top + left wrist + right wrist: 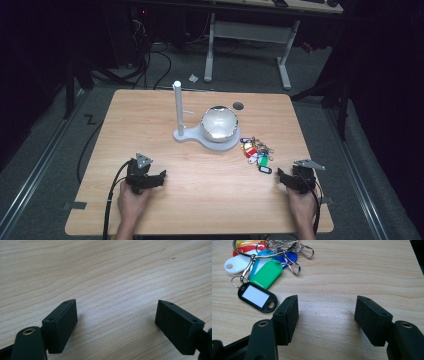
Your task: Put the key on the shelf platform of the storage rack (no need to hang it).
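Observation:
A bunch of coloured key tags (pixel 256 151) on a metal ring lies on the wooden table (pixel 200 200), right of centre. In the right gripper view the tags (pixel 265 273) are green, white, blue and red, with a black-framed one (pixel 257 297) nearest my jaws. My right gripper (pixel 282 176) rests open near the table's front right, just short of the tags (pixel 327 315). My left gripper (pixel 161 177) rests open at the front left over bare wood (pixel 116 317). A white stand with an upright post (pixel 177 107) and a shiny silver dome (pixel 219 122) sits at mid table.
A dark round hole (pixel 238 105) marks the table behind the dome. Cables trail from both grippers over the front edge. Beyond the table stand a white desk frame (pixel 250 35) and floor cables (pixel 150 65). Bare wood spans the space between my grippers.

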A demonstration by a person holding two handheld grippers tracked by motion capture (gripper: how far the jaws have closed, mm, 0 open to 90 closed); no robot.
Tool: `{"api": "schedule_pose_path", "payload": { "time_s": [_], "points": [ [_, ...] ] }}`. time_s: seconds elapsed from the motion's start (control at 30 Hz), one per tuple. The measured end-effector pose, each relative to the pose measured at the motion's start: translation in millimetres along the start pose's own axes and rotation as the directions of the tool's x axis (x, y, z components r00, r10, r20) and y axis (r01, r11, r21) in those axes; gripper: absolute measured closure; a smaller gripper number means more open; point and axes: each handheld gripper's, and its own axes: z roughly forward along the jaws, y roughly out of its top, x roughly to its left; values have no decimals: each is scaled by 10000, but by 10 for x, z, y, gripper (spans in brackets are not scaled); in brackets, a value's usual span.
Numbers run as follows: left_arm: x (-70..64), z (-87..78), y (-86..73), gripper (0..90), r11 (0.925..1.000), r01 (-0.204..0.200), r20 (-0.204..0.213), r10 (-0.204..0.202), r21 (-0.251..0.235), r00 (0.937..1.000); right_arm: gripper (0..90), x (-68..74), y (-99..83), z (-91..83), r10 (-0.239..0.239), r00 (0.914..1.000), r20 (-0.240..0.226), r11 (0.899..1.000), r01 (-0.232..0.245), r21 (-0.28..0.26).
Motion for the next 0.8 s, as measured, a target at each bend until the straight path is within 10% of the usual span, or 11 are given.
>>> {"api": "schedule_pose_path", "payload": {
  "time_s": [0.8],
  "points": [
    [1,-1,1,184,10000,3,3,-3,18,10000,385,64,18,-128,-101,9971,-756,9999,112,132]
  ]
}}
